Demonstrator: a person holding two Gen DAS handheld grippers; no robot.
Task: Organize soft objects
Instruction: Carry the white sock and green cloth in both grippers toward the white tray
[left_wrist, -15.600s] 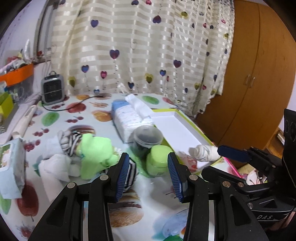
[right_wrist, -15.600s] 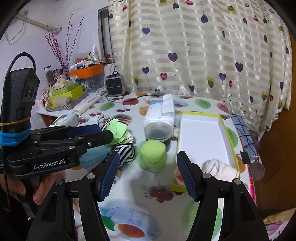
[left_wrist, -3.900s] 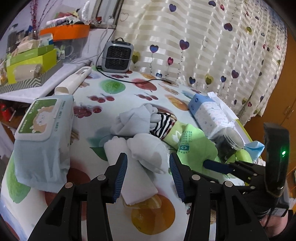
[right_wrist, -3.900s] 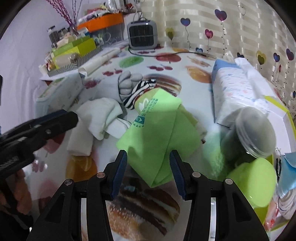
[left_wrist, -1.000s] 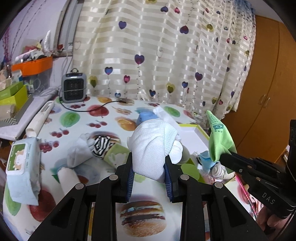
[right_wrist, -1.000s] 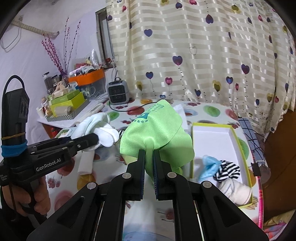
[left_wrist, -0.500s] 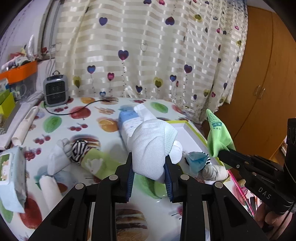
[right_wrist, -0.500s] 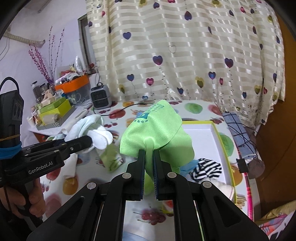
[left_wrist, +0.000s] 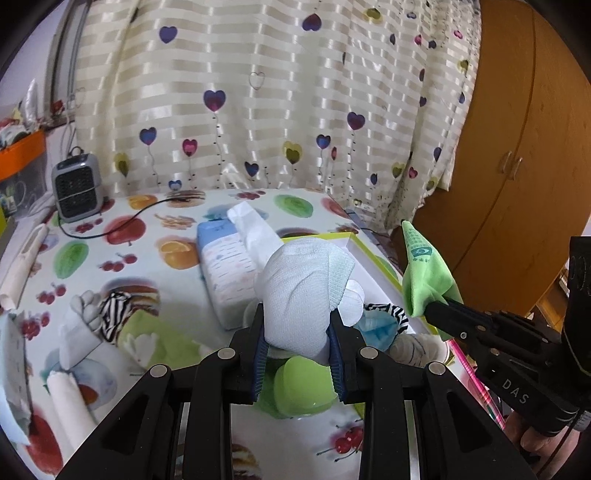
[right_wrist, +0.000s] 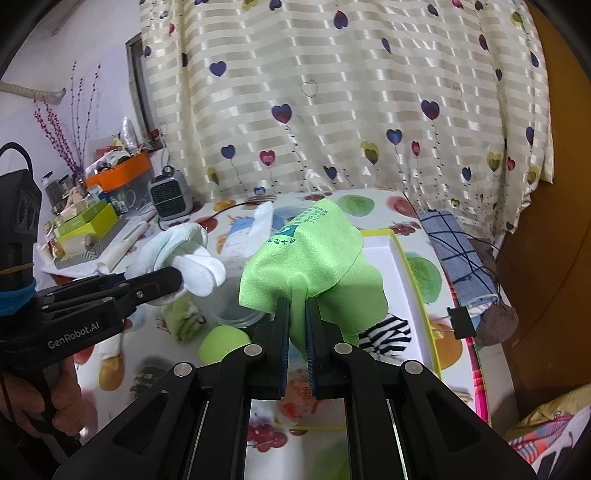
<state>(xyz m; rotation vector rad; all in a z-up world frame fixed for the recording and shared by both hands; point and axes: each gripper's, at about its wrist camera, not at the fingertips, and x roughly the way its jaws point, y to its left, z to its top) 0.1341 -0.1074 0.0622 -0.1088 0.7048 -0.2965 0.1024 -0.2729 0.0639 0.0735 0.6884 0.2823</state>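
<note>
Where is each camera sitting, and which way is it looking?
Left wrist: rides the left gripper, looking across the table toward the curtain; its fingers pinch a white sock.
Right wrist: rides the right gripper, facing the same curtain; its fingers pinch a green cloth.
Both show the white tray and each other's gripper.

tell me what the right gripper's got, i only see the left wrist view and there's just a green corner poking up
Observer: The right gripper is shut on a green cloth with printed text near its top.
Operator: anything under it?
Observer: The yellow-rimmed tray, with a black-and-white striped sock inside.
Operator: and right of the tray?
Observer: A blue plaid cloth lies along the table edge.
</note>
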